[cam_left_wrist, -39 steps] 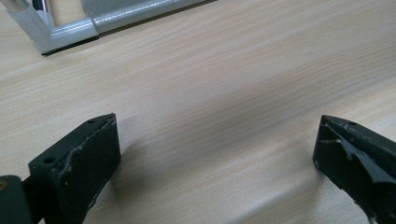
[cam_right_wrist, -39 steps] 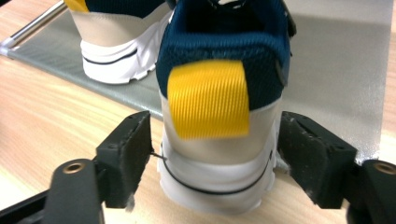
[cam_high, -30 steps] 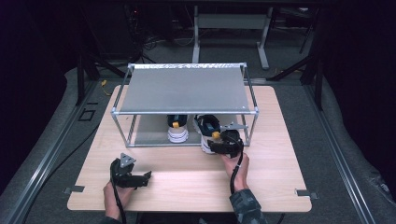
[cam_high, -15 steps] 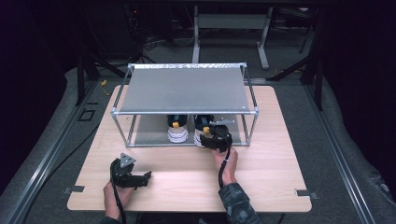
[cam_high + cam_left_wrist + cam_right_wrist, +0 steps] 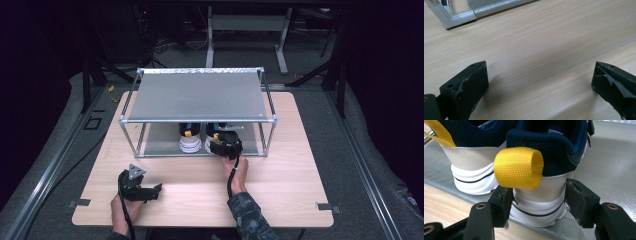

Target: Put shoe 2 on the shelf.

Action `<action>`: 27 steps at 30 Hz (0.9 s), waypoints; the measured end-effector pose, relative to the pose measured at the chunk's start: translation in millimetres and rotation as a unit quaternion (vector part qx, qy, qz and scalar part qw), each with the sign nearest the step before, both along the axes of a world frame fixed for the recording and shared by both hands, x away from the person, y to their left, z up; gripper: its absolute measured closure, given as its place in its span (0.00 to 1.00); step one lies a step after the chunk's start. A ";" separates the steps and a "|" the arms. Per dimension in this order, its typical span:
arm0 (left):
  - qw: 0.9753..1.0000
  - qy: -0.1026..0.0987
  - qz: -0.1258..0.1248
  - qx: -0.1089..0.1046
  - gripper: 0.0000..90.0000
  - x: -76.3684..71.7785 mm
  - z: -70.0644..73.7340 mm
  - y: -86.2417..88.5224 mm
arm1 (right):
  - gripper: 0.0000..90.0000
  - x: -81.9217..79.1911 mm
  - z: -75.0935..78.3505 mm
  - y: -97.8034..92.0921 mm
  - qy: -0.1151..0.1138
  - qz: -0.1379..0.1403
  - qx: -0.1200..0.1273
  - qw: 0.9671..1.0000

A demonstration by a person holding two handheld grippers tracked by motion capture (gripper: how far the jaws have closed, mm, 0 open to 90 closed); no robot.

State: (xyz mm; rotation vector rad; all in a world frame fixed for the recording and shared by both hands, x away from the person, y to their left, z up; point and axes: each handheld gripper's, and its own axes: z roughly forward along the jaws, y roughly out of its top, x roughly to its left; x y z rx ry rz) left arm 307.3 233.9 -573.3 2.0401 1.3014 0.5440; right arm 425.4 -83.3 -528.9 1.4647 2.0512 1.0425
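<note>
Right gripper (image 5: 539, 202): jaws set against both sides of the heel of the right shoe (image 5: 544, 170), pressed to the white sole and beige heel counter, gripping it; in the high view this gripper (image 5: 225, 145) sits at the front edge of the rack's lower shelf. Left gripper (image 5: 539, 85): jaws spread wide, nothing between them, held low over the bare table (image 5: 549, 37), well apart from the shoes; seen at the near left in the high view (image 5: 137, 186). Right shoe: navy mesh upper, yellow pull loop (image 5: 519, 167) at the heel, thick white sole; heel faces the person. Judged light, with a soft, yielding collar and a firm heel counter and sole; the heel, low down, is the sound place to hold, since the loop and mesh would fold. Left shoe (image 5: 471, 162): same make, just beside the first, heel likewise outward. Rack (image 5: 200, 95): metal tube frame, grey top shelf bare, lower shelf (image 5: 614, 165) holding the pair near its front edge. Corner of the frame (image 5: 459, 17) in the left gripper view.
</note>
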 end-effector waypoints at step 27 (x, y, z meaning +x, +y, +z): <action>1.000 0.000 0.000 -0.001 0.01 0.0 -0.1 -0.1 | 0.13 -18.4 18.2 -20.7 0.035 0.051 0.000 0.998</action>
